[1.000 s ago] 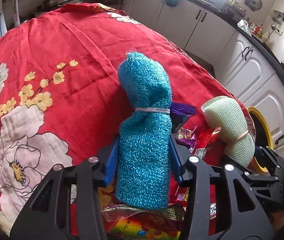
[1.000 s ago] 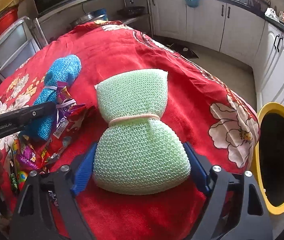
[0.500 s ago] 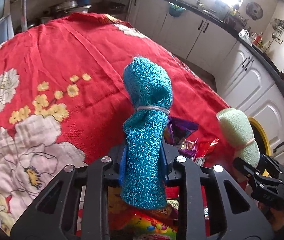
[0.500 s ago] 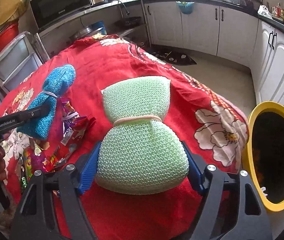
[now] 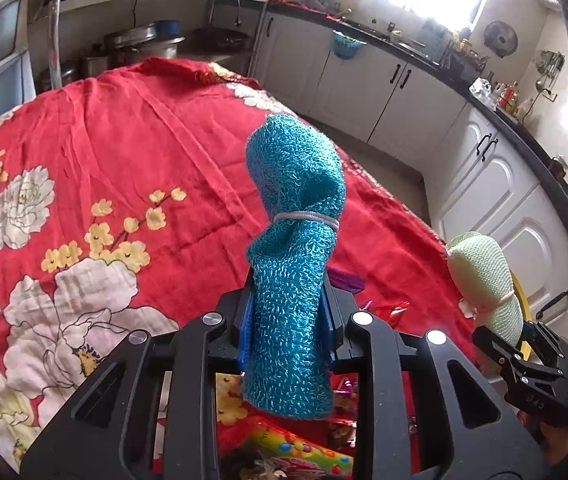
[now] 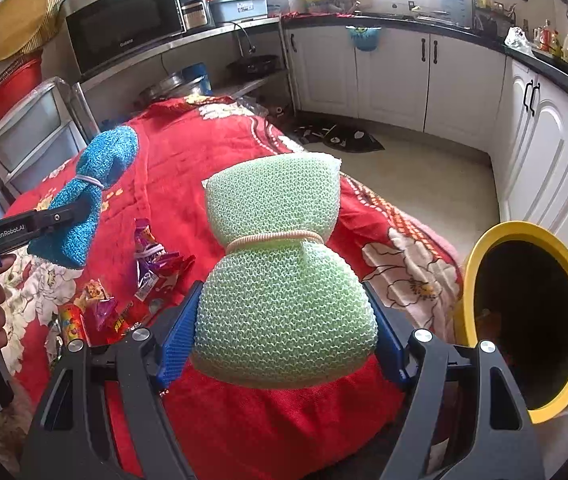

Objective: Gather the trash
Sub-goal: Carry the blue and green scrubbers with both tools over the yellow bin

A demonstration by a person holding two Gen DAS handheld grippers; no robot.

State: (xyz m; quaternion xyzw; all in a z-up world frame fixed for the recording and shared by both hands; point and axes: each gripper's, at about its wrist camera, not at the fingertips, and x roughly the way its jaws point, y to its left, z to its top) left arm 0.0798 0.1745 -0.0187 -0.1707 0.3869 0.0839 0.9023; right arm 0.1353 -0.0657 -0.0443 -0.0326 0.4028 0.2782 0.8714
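Observation:
My left gripper is shut on a blue scrub cloth tied with a white band, held above the red table. It also shows in the right wrist view. My right gripper is shut on a green scrub cloth tied with a pink band, also lifted; it shows in the left wrist view. Snack wrappers lie in a loose pile on the red floral tablecloth between the two grippers. A yellow-rimmed bin stands off the table's right edge.
More wrappers and a candy tube lie under my left gripper. White kitchen cabinets and floor lie beyond the table's far edge. A shelf with a microwave and pots stands behind the table.
Both grippers have risen off the tablecloth with their cloths. The left gripper's jaws have squeezed tighter on the blue cloth. The wrappers stay on the table.

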